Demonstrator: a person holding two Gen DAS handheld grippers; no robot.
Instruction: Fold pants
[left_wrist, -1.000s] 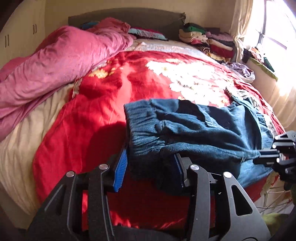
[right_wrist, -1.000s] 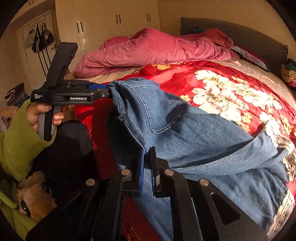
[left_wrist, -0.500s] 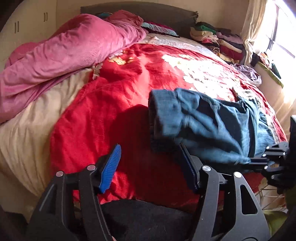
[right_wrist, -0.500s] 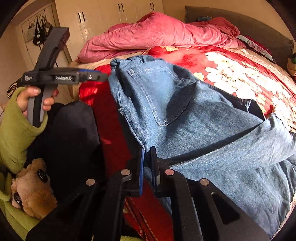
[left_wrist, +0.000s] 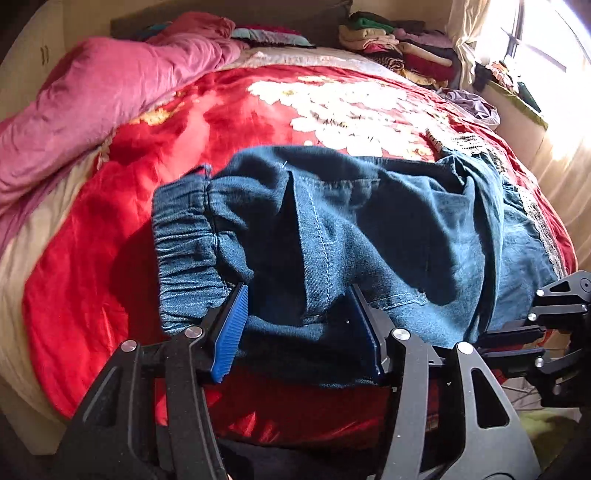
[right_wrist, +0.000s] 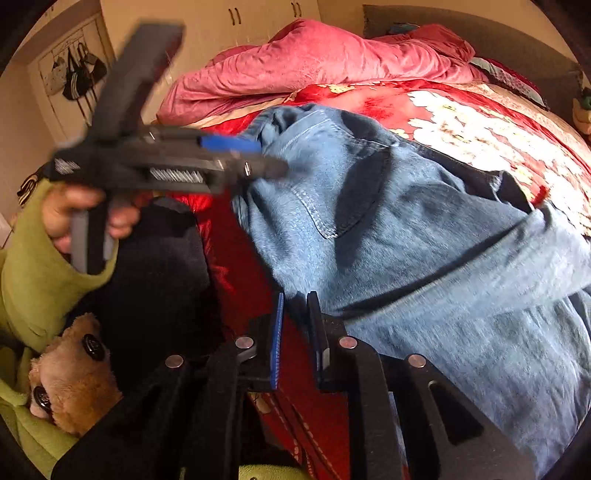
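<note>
Blue jeans (left_wrist: 388, 229) lie crumpled across the red flowered bedspread (left_wrist: 229, 122), elastic waistband to the left. My left gripper (left_wrist: 296, 295) straddles a thick fold at the jeans' near edge; its jaws are closing, with denim between the blue pads (left_wrist: 231, 332), which do not clearly pinch it. In the right wrist view the left gripper (right_wrist: 258, 162) is blurred, at the waistband of the jeans (right_wrist: 424, 258). My right gripper (right_wrist: 296, 299) has its jaws opening a little. The denim edge sits just at its tips, and red bedding shows in the narrow gap.
A pink duvet (left_wrist: 110, 88) is heaped along the bed's left side. Folded clothes (left_wrist: 399, 48) are stacked by the headboard, and a curtained window (left_wrist: 535, 55) is at right. A green sleeve (right_wrist: 40, 273) and a plush bear (right_wrist: 70, 373) are near the bed's foot, with wardrobe doors (right_wrist: 229, 33) behind.
The left gripper let go of the jeans, swung off to the left with its jaws wide, then came back around the near fold. The right jaws parted slightly. The jeans settled onto the bed.
</note>
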